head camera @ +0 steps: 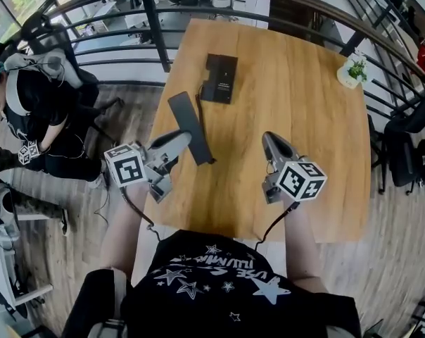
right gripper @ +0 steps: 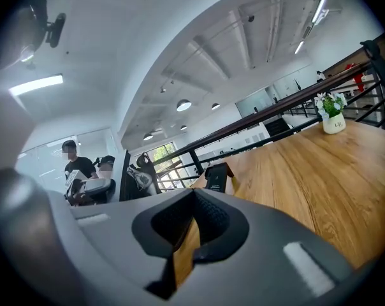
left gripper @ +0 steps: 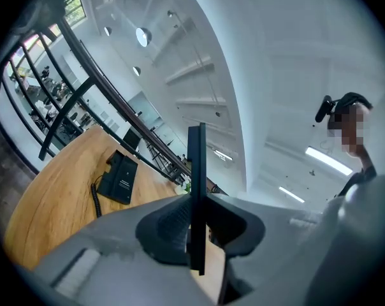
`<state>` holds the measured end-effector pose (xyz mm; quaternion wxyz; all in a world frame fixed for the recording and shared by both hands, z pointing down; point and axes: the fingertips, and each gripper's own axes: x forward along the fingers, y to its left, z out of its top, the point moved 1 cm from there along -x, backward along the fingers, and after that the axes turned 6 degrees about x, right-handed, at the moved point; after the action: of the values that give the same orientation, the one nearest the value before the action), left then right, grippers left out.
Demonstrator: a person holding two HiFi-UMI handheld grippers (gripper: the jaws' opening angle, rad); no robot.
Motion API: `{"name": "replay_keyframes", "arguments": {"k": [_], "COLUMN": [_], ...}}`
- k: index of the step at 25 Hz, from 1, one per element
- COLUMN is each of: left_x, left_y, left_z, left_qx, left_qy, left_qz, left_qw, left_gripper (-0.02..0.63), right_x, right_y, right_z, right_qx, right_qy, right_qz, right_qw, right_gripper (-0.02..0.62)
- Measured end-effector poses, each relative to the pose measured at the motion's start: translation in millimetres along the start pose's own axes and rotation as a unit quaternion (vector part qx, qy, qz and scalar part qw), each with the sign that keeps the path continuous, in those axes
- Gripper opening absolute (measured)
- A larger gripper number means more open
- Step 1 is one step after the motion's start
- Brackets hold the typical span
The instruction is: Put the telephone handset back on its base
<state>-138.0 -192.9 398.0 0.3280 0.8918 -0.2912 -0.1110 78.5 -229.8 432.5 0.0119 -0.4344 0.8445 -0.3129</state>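
Soft, even daylight fills all three views, with windows [head camera: 14, 2] at the head view's upper left. Round ceiling lamps [right gripper: 183, 105] glow white without flare. The handset [head camera: 188, 124] casts only a faint shadow on the table [head camera: 304, 118]. Both gripper views bend strongly, darken at the corners, and blur up close.
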Motion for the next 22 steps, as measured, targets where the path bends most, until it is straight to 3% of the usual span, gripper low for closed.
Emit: {"name": "replay_keyframes", "arguments": {"k": [6,22], "left_x": [34,80], "left_y": [39,97], "left_z": [33,51], "left_qx": [0.007,0.033], "left_qy": [0.013,0.078], "left_qz": [-0.008,-0.012], "left_qw": [0.9999,0.9963], "left_gripper": [0.075,0.075], "right_x": [35,71], "right_y": [-22,-41], "right_z": [29,28], "right_qx": [0.003,0.014], "right_qy": [-0.01,0.002], "right_qz": [-0.013,-0.028], "right_qw": [1.0,1.0], "right_gripper": [-0.002,-0.002]}}
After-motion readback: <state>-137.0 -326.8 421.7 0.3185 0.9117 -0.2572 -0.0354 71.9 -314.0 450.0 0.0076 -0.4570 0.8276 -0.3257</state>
